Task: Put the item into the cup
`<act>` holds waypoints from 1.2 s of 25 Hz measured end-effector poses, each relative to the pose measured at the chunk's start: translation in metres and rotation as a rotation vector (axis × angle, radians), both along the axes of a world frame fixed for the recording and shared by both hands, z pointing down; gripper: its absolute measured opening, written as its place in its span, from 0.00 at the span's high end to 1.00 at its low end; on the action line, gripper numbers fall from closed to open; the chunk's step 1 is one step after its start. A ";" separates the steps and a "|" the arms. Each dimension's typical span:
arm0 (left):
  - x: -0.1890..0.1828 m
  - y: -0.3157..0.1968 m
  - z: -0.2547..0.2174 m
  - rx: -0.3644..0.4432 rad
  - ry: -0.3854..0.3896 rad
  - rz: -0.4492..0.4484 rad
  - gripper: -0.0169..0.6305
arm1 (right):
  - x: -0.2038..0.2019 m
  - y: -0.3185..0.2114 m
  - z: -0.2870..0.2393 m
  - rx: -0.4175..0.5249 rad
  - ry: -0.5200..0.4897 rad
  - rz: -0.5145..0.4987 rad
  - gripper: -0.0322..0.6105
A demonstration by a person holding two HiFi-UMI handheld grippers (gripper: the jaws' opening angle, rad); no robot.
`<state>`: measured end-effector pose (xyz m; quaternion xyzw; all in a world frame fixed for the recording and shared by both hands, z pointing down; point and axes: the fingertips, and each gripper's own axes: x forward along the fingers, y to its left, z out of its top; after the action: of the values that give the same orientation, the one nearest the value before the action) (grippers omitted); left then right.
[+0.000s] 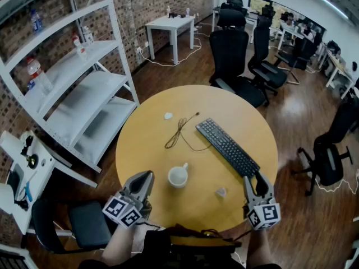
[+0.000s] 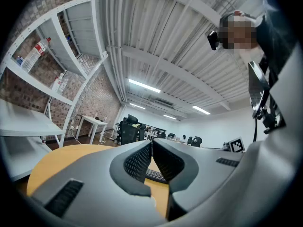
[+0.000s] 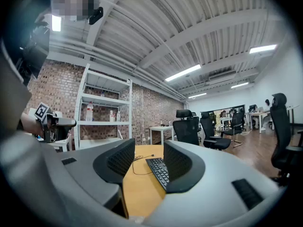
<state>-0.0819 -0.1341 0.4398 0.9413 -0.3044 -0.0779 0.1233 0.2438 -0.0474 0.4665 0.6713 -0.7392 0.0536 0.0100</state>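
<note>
Round yellow table point(image 1: 224, 108) at frame centre holds the white cup point(image 1: 178, 176), the small pale item point(image 1: 221, 193) lying apart at its lower right, while the left gripper point(image 1: 147, 176) is closed on nothing and the right gripper point(image 1: 254, 179) gapes empty.

Head view: high over the counter point(image 1: 140, 144)'s near edge, looking steeply down, left gripper point(image 1: 145, 178) and right gripper point(image 1: 258, 179) at the bottom; both gripper views: low, level, close at that edge, facing across; all share the keyboard point(image 1: 227, 146).
</note>
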 end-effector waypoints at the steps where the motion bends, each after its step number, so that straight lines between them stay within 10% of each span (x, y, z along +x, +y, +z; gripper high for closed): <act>1: 0.001 -0.001 0.000 -0.002 -0.001 0.001 0.98 | -0.002 -0.001 0.009 -0.023 0.000 -0.005 0.65; 22: -0.002 0.002 0.045 -0.145 -0.088 -0.025 0.98 | -0.043 -0.011 0.225 -0.615 0.074 -0.169 0.56; 30: -0.016 0.001 0.043 -0.155 -0.106 -0.073 0.98 | -0.043 -0.014 0.250 -0.663 0.152 -0.176 0.56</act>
<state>-0.0979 -0.1328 0.4827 0.9200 -0.3498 -0.0086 0.1767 0.2008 -0.0618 0.7168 0.5671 -0.7339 0.2395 0.2871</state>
